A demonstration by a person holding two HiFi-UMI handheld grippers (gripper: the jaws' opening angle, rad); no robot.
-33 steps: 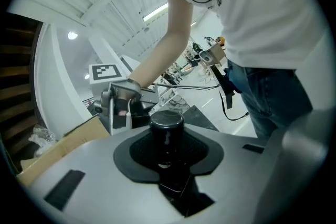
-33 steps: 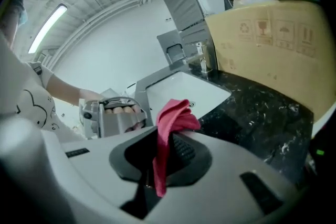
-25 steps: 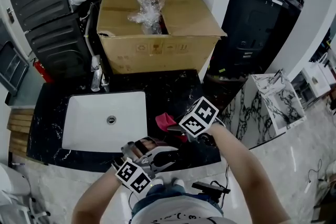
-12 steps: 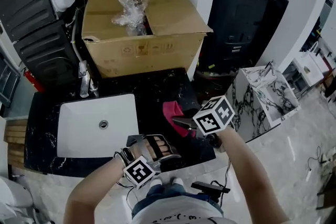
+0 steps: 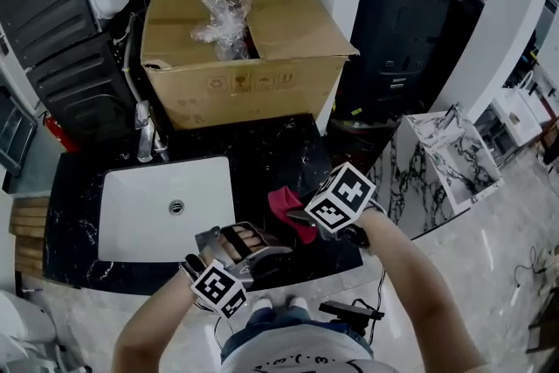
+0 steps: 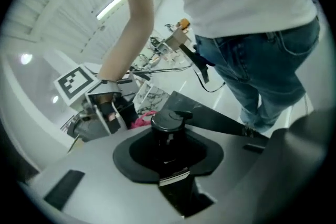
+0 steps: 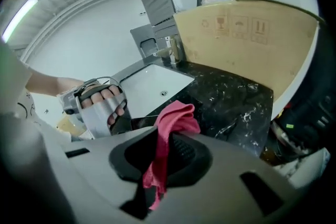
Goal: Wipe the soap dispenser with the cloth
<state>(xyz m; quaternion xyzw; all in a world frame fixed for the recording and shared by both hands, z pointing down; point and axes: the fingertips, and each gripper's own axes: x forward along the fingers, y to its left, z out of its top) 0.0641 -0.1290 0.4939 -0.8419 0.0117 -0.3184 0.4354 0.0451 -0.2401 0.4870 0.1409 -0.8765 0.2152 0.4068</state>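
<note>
My left gripper [image 6: 169,150] is shut on a black soap dispenser [image 6: 169,128] with a pump top, held near the counter's front edge. In the head view that gripper [image 5: 262,256] sits right of the sink, and the dark bottle is hard to pick out there. My right gripper [image 7: 167,150] is shut on a pink cloth [image 7: 170,128] that bunches above its jaws and hangs down below them. The head view shows the cloth [image 5: 284,203] just beyond the left gripper, with the right gripper [image 5: 299,219] beside it. The cloth [image 6: 142,119] lies a short way from the dispenser, apart from it.
A white sink [image 5: 166,207] with a tap [image 5: 147,140] is set into the black marble counter [image 5: 271,153]. A large open cardboard box [image 5: 240,57] with crumpled plastic stands behind it. Right of the counter is a marbled stand [image 5: 450,162].
The left gripper has rolled with the dispenser and sunk a little. The right gripper has shifted slightly over the counter with the cloth. Both grips are unchanged.
</note>
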